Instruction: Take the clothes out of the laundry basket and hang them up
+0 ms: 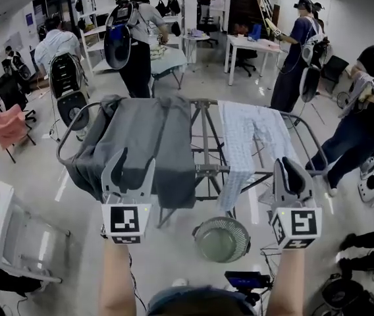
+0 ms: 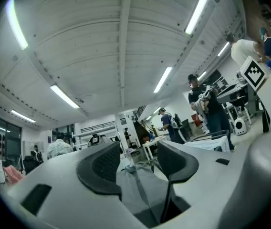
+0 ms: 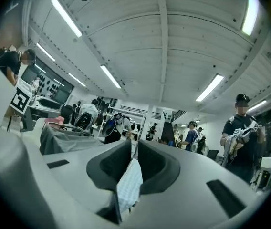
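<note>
With left gripper (image 1: 132,163) half open and right gripper (image 1: 291,163) nearly closed, both empty, draw straight back from grey garment (image 1: 147,130) and checked trousers (image 1: 246,133) beyond fingertips; avoid snagging cloth off rack (image 1: 203,143).

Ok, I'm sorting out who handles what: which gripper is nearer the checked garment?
Right. The right gripper is closed on the checked garment. The left gripper is off to the side, over the grey garment, with its jaws apart.

The left tongs (image 1: 133,168) and right tongs (image 1: 291,171) are pale grey with dark pads (image 2: 108,163), each bearing a black-and-white marker cube (image 1: 126,220).
</note>
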